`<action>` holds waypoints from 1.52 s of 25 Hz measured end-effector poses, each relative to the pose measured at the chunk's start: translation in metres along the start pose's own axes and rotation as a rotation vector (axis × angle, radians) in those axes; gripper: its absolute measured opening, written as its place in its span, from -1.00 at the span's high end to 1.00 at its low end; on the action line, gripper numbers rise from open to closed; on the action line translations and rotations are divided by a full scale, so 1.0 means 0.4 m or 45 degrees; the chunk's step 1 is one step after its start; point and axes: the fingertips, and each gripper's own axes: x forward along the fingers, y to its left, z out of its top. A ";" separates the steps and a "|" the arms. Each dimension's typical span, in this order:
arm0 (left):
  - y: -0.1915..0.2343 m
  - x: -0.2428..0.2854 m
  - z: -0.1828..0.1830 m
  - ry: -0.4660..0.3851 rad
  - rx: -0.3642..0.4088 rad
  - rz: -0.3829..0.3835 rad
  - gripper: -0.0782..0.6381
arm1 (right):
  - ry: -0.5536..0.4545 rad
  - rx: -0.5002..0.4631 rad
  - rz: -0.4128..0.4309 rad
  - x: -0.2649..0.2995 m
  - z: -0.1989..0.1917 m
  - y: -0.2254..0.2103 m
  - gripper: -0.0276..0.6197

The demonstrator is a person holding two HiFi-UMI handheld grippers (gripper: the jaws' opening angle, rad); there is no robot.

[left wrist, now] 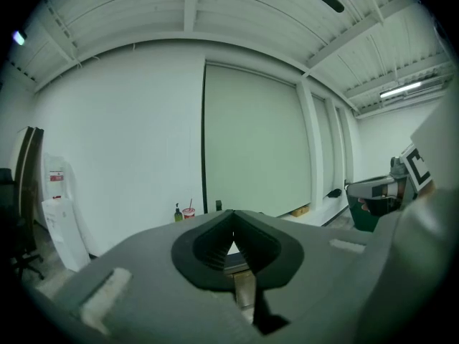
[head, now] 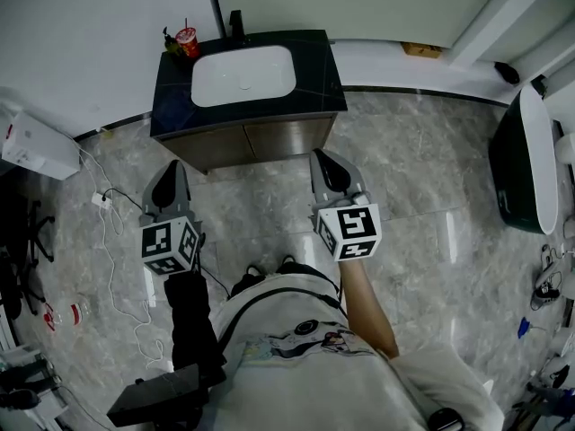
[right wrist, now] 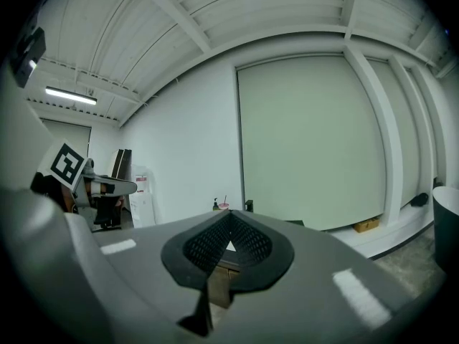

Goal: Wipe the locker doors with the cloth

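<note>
No cloth shows in any view. My left gripper and right gripper are held side by side in front of the person, both aimed at a low cabinet with brown doors. Both are short of the doors and touch nothing. In the left gripper view the jaws meet at their tips with nothing between them. The right gripper's jaws are likewise shut and hold nothing. Each gripper view catches the other gripper's marker cube at its edge.
The cabinet carries a dark top with a white basin, a black tap, a red cup and a small bottle. A white box and cables lie left. A dark tub stands right.
</note>
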 end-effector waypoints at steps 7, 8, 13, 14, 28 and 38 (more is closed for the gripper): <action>0.017 0.045 -0.068 0.074 -0.015 0.045 0.77 | 0.037 0.066 -0.006 0.004 -0.052 -0.057 0.90; 0.028 0.055 -0.080 0.089 -0.021 0.053 0.48 | 0.042 0.077 -0.007 0.011 -0.059 -0.061 0.90; 0.104 0.139 -0.129 0.157 -0.033 0.063 0.38 | 0.073 0.092 -0.002 0.086 -0.073 -0.063 0.90; 0.123 0.164 -0.136 0.165 -0.036 0.067 0.38 | 0.077 0.088 0.002 0.109 -0.071 -0.062 0.90; 0.451 0.648 -0.287 0.383 -0.077 -0.053 0.38 | -0.028 -0.027 -0.078 0.651 0.070 -0.043 0.90; 0.564 0.804 -0.538 0.728 -0.138 -0.078 0.38 | 0.051 -0.038 -0.019 0.872 0.082 0.011 0.86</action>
